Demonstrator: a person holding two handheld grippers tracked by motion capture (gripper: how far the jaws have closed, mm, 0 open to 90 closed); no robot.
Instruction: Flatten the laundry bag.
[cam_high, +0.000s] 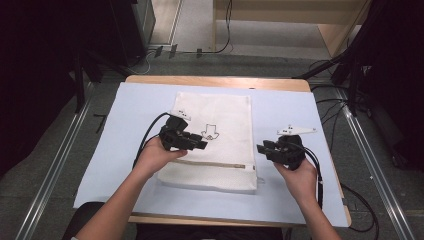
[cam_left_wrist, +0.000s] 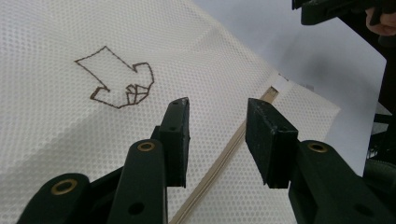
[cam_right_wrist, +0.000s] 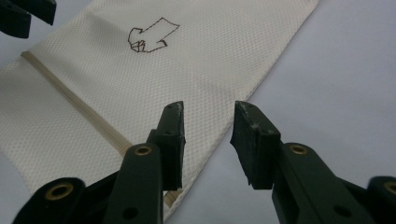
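Bag, white mesh fabric, rectangular, zippered (cam_high: 220, 137): high view shows it flat on the pale blue table cover (cam_high: 290, 110), long axis running away from the person, beige zipper (cam_high: 215, 164) across the near end, brown outline emblem (cam_high: 210, 132) mid-panel. Left gripper (cam_high: 202, 144) over the bag; right gripper (cam_high: 260, 149) just off its right edge.

Left gripper view: jaws spread, empty, above mesh and zipper (cam_left_wrist: 224, 158).

Right gripper view: jaws spread, empty, straddling the bag's edge (cam_right_wrist: 224, 126).

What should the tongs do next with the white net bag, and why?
Probably bring the right tongs down onto the bag's near edge by the zipper end. Both tongs stand open and hold nothing, the left tongs hover over the mesh beside the zipper, and the bag lies flat on the blue mat.
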